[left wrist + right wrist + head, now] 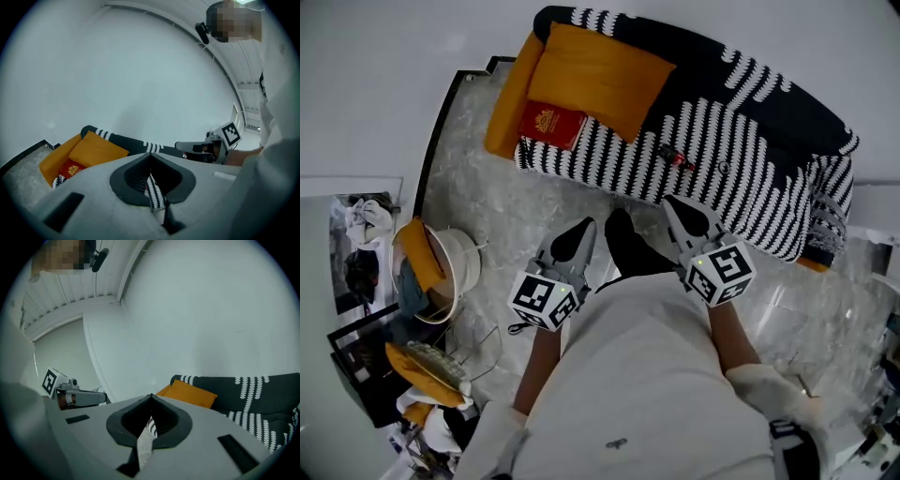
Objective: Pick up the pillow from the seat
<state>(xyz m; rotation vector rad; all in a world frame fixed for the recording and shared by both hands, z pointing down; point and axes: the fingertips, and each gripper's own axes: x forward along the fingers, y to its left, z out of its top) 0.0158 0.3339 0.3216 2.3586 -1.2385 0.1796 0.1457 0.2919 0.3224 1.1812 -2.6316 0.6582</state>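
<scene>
Approach step: left gripper (580, 232) and right gripper (679, 210) closed, empty, short of the sofa (750, 141) — next, open toward the far orange pillow (600, 75).

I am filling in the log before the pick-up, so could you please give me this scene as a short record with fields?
Seat: black-and-white striped sofa, standing on marble floor
Pillow: orange pillow, lying at one end of the sofa, untouched
Beside it: red item with gold emblem
Left gripper: shut, empty, short of the sofa
Right gripper: shut, empty, near the sofa's front edge
Task state: pillow not yet picked up
</scene>
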